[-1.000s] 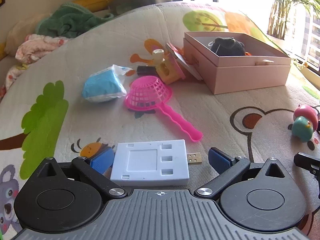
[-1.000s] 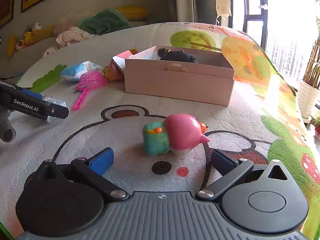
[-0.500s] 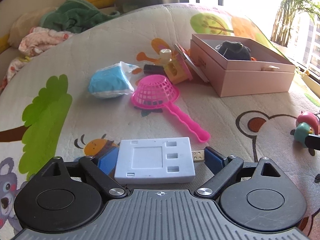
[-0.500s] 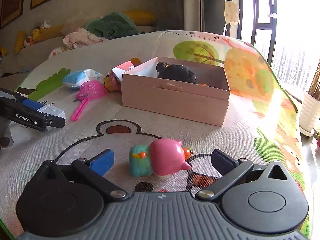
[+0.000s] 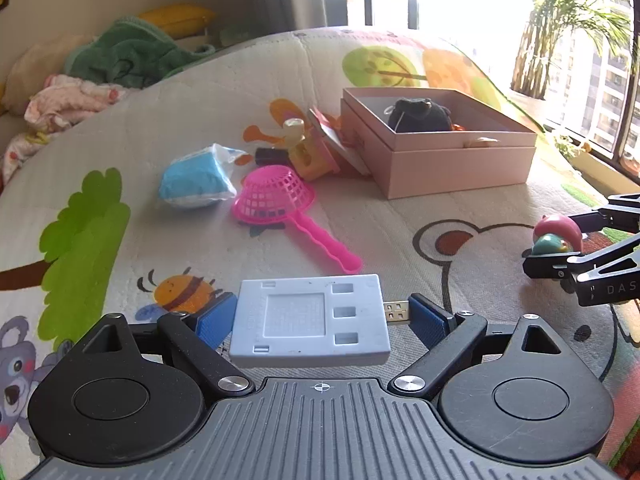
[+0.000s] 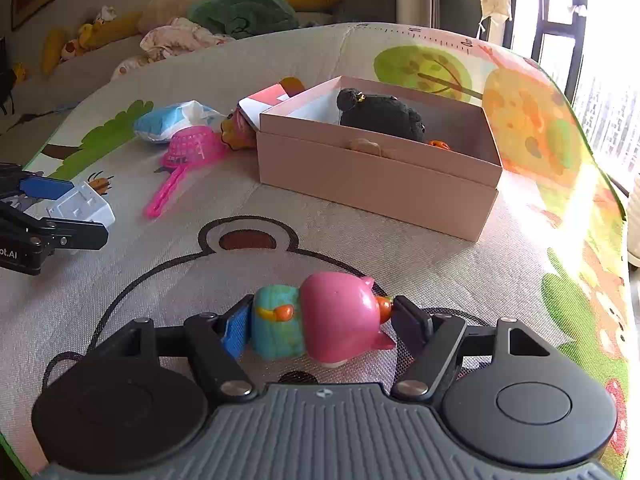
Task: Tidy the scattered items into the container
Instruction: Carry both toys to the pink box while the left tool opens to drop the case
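Note:
My left gripper (image 5: 320, 322) is shut on a pale blue-white flat device (image 5: 312, 320); one pad presses its left edge, the other its USB plug (image 5: 396, 311). Between the closing jaws of my right gripper (image 6: 322, 324) sits a pink and teal toy figure (image 6: 320, 320), and both pads touch its ends. The open pink box (image 6: 372, 184) stands ahead on the play mat and holds a black plush (image 6: 380, 114). In the left wrist view the box (image 5: 460, 160) is at the upper right, and the right gripper (image 5: 580, 264) with the toy figure (image 5: 558, 236) is at the right edge.
A pink sieve (image 5: 276, 196), a blue packet (image 5: 196, 180), a yellow and pink toy (image 5: 308, 152) and a card (image 5: 336, 140) lie left of the box. Pillows and cloths (image 5: 132, 52) line the far left. A window and a plant (image 5: 576, 20) are at the right.
The left jaws came in onto the device and then kept still. The right gripper moved forward around the toy figure, and its jaws closed onto it.

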Demonstrator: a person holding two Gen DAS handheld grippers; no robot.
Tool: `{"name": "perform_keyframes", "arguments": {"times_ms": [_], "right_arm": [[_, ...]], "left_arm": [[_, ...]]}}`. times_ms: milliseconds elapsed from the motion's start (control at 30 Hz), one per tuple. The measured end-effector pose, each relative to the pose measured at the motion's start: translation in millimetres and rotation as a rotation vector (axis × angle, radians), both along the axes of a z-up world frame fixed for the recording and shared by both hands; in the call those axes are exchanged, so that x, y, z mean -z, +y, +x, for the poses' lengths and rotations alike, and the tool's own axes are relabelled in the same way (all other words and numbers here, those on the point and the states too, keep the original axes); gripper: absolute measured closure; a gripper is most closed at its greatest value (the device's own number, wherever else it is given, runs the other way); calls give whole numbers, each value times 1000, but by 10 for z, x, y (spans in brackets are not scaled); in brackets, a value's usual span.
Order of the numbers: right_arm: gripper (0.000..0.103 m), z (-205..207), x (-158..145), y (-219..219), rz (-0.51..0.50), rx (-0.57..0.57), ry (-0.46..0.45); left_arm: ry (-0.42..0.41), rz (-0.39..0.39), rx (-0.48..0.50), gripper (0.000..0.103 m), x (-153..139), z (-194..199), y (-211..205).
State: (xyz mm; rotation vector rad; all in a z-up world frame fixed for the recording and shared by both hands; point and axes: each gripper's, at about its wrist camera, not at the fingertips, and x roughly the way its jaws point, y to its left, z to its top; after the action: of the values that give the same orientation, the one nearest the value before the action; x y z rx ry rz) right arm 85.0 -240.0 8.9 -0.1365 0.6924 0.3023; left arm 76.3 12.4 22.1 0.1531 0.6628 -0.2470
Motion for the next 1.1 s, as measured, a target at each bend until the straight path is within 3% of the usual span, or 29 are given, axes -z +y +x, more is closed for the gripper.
{"name": "perform_keyframes", "arguments": {"times_ms": [233,533,767,1100], "right_arm": [[32,-315,-281,-16,-51,-52,-53],[32,-500,-950,-406,30,-76,-152],[32,57,-1296,-736,90,27,-262],[32,1059,-1220,-943,161,130,-221]], "left_arm": [[-47,18,94,8,-149,-189,-263],[-163,40,233,8,-544,4,-839],[-200,35,266,8,-650,636,-1252],[-158,-41,218,8,-430,1566,-1528]]}}
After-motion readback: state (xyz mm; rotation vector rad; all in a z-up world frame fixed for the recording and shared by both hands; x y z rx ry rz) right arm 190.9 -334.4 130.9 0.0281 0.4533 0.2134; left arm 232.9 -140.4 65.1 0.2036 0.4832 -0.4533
